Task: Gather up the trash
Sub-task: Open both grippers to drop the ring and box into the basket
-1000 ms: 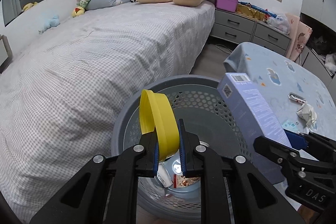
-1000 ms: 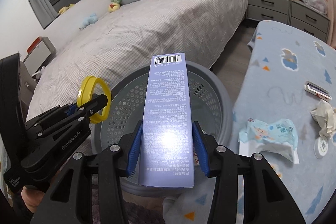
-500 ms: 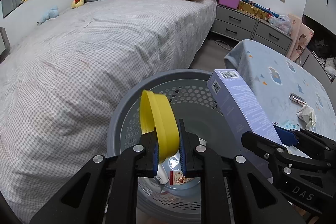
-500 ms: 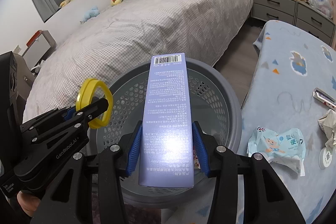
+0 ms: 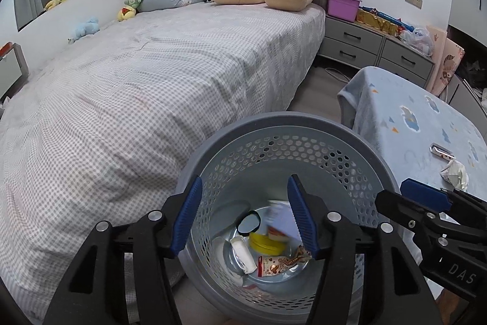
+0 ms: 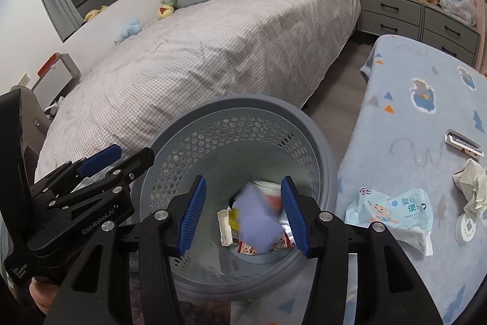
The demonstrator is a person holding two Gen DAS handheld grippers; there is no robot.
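A grey perforated trash basket (image 5: 304, 139) (image 6: 316, 139) stands between the bed and a low table. Both grippers hover over its mouth. My left gripper (image 5: 245, 213) is open and empty; it also shows in the right wrist view (image 6: 118, 156). My right gripper (image 6: 242, 215) is open and empty; it also shows in the left wrist view (image 5: 408, 194). A purple box (image 6: 257, 224), blurred, is falling inside the basket. A yellow ring (image 5: 268, 244) lies on the basket bottom among wrappers (image 5: 280, 261).
The low table with a blue blanket (image 6: 426, 111) on the right holds a blue wipes packet (image 6: 395, 212), crumpled paper (image 6: 470, 185) and a small wrapper (image 6: 462, 142). The grey checked bed (image 5: 137, 81) fills the left. Grey drawers (image 5: 377, 47) stand behind.
Both grippers opened over the basket. The yellow ring left my left gripper and lies in the basket. The purple box left my right gripper and is dropping in.
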